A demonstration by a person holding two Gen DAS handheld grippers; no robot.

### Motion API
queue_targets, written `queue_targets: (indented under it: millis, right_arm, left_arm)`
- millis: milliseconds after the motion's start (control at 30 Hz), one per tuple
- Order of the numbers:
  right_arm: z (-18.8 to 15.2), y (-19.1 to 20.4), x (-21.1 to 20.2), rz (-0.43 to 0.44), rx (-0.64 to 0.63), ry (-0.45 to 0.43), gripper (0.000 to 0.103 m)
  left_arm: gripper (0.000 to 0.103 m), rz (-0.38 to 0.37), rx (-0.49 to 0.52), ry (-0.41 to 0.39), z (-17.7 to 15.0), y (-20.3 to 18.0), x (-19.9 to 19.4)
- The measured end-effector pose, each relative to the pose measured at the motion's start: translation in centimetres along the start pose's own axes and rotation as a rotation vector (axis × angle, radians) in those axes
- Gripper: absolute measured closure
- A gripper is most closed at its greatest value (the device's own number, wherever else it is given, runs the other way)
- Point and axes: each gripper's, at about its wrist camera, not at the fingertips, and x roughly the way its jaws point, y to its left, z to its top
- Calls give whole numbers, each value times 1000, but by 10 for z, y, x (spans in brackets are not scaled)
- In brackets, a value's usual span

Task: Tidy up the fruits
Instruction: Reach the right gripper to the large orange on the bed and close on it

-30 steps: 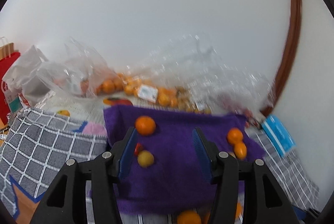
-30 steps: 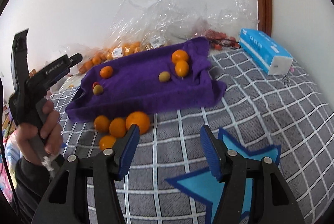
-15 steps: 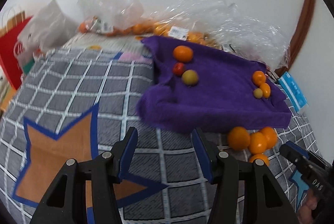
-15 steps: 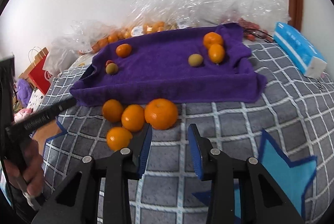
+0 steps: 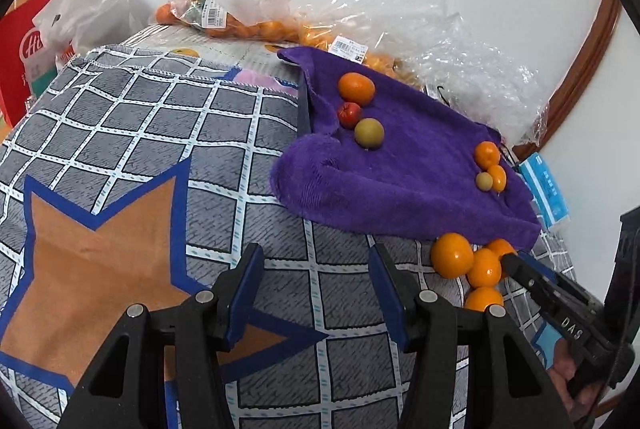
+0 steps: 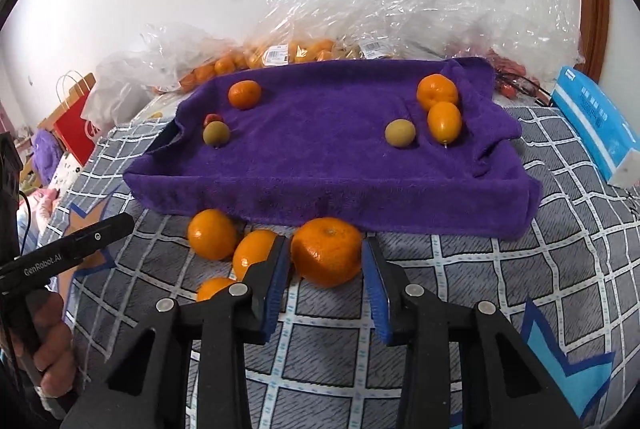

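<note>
Along the left wrist view: purple towel (image 5: 404,165) spread over the far right part of the checked blanket (image 5: 168,133). On the towel, far left corner: one orange, one small red fruit, one greenish fruit (image 5: 369,133). Right edge: two oranges and a second greenish fruit. Off the towel, against its near edge: a cluster of loose oranges (image 5: 452,255), judged still unsorted. Left gripper (image 5: 316,293) released, nothing between its jaws, over bare blanket.

From the right wrist view: same towel (image 6: 320,145), six fruits on it in two groups. Large orange (image 6: 327,251) lies on the blanket touching the towel's near edge; right gripper (image 6: 325,271) has just been closing and now brackets it, contact uncertain. Three more oranges beside it. Sorting judged partly done.
</note>
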Motion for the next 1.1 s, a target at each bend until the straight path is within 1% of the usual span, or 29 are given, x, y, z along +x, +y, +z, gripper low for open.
queue_targets:
  millis: [67, 133, 233, 300, 400, 467, 600, 733, 800, 867, 967, 1100]
  right_arm:
    - [0, 0, 2, 0, -15, 4, 62]
    - [1, -1, 6, -1, -16, 14, 61]
    - [2, -7, 12, 35, 18, 35, 62]
    - [1, -8, 11, 41, 21, 24, 62]
    - [-2, -10, 5, 18, 27, 3, 63]
    - [-6, -17, -7, 10, 46, -18, 63]
    - [-13, -32, -20, -19, 77, -15, 63]
    - [-19, -40, -16, -34, 92, 24, 62]
    - [-22, -39, -15, -33, 88, 14, 62]
    - [-24, -37, -15, -49, 78, -2, 61]
    - [-23, -33, -9, -65, 74, 18, 60]
    - [-21, -32, -2, -59, 70, 39, 59]
  left_arm:
    - [51, 1, -8, 1, 1, 1, 1]
    - [51, 2, -7, -1, 2, 0, 1]
    - [51, 8, -1, -4, 1, -1, 1]
    - [51, 9, 1, -4, 1, -1, 1]
    - [51, 8, 2, -7, 1, -2, 1]
    - [51, 12, 3, -5, 1, -2, 1]
    - [51, 35, 21, -8, 0, -5, 1]
    - [51, 67, 46, -11, -2, -10, 2]
    - [51, 71, 47, -10, -3, -11, 2]
    - [51, 69, 45, -9, -3, -10, 2]
    - [51, 59, 34, -11, -2, -9, 2]
    - [51, 34, 5, -19, -2, -4, 1]
